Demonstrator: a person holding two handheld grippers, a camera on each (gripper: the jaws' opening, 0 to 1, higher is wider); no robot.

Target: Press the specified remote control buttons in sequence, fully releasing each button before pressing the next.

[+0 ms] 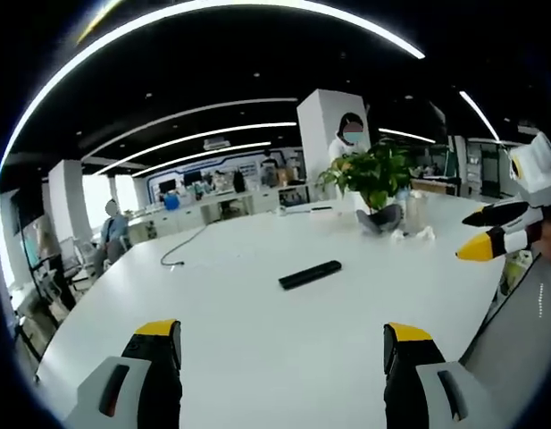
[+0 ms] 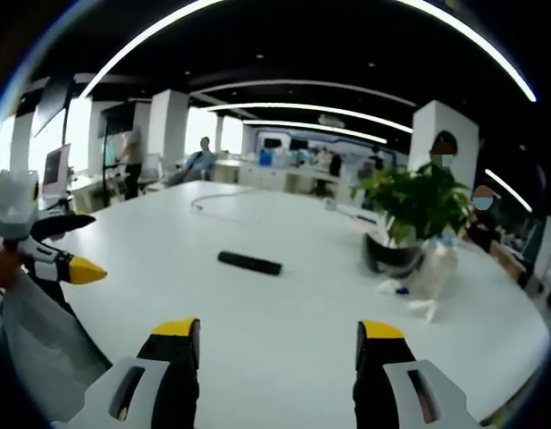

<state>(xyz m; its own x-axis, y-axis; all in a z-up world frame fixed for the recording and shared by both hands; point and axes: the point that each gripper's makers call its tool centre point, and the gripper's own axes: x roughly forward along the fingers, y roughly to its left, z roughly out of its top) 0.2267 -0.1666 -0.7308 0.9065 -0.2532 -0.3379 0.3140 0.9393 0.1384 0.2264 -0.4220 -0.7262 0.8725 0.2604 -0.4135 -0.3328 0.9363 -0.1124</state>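
Observation:
A black remote control point(image 1: 310, 274) lies flat on the white table point(image 1: 257, 340), well beyond my left gripper point(image 1: 284, 344), whose jaws stand wide open with nothing between them. In the right gripper view the same remote point(image 2: 249, 263) rests mid-table ahead of my right gripper point(image 2: 279, 344), also open and empty. The right gripper point(image 1: 498, 234) enters the left gripper view at the right edge, its yellow-tipped jaws close together as seen from the side. The left gripper point(image 2: 56, 259) shows at the left edge of the right gripper view.
A potted green plant point(image 1: 375, 183) stands at the table's far side, with crumpled white paper point(image 2: 427, 286) beside it. A cable point(image 1: 181, 250) trails across the far left of the table. People stand and sit among desks in the background.

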